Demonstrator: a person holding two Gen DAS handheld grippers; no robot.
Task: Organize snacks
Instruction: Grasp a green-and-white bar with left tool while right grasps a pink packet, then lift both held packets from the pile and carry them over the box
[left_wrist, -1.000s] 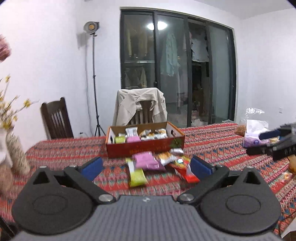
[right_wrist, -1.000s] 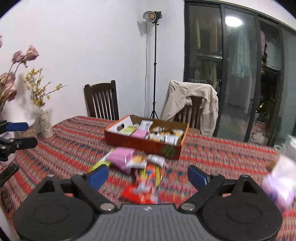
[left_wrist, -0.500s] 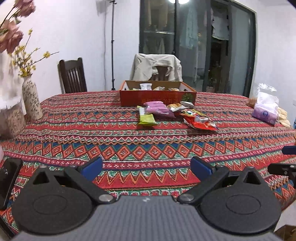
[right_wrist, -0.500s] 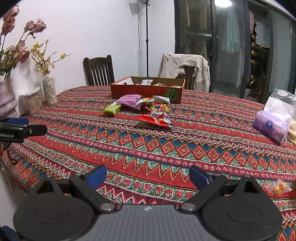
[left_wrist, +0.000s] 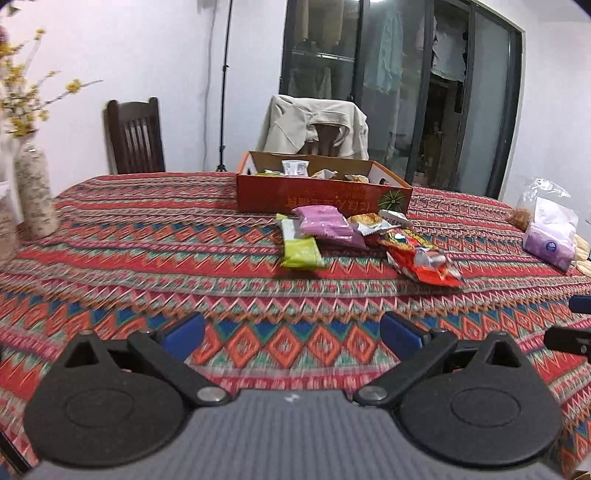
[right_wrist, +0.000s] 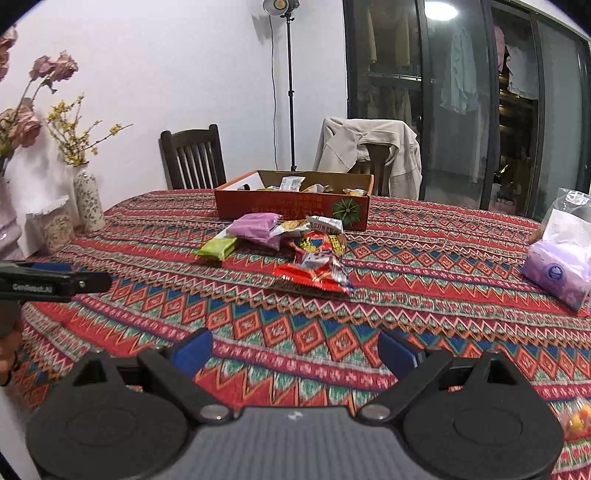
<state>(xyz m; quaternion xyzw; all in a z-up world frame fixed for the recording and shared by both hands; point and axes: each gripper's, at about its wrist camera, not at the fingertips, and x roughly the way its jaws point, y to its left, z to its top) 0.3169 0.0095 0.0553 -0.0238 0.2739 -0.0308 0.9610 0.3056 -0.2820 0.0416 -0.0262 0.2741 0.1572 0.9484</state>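
Snacks lie in a loose pile on a counter (left_wrist: 147, 236) draped in a red zigzag-patterned cloth, well ahead of both grippers. Left gripper (left_wrist: 291, 332) hovers low over the cloth with its jaws spread wide and nothing between them; right gripper (right_wrist: 293, 349) does the same, jaws wide and empty.

Straight ahead of the left jaws and slightly to their right, a green packet (left_wrist: 301, 251) sits nearest, touching a pink packet (left_wrist: 327, 225) behind it. Further right, a red wrapper (left_wrist: 421, 258) sprawls toward the counter's near side, with smaller pale packets (left_wrist: 373, 223) wedged between it and the pink one. Beyond the pile, just behind it, stands an open orange cardboard box (left_wrist: 321, 197) already holding several packets.

From the right jaws the same pile appears dead ahead: the green packet (right_wrist: 218, 247) to the left, the pink packet (right_wrist: 256, 227) behind it, the red wrapper (right_wrist: 317, 266) closest, the box (right_wrist: 291, 205) at the back.

Far off to the right of both grippers, near the counter's edge, rests a clear bag holding a lilac pack (right_wrist: 557, 269). Far to the left stands a speckled vase (right_wrist: 88, 201) of yellow sprigs. Past the counter, a dark wooden chair (right_wrist: 192, 157) and a second chair draped with a beige jacket (right_wrist: 369, 151) face the scene.
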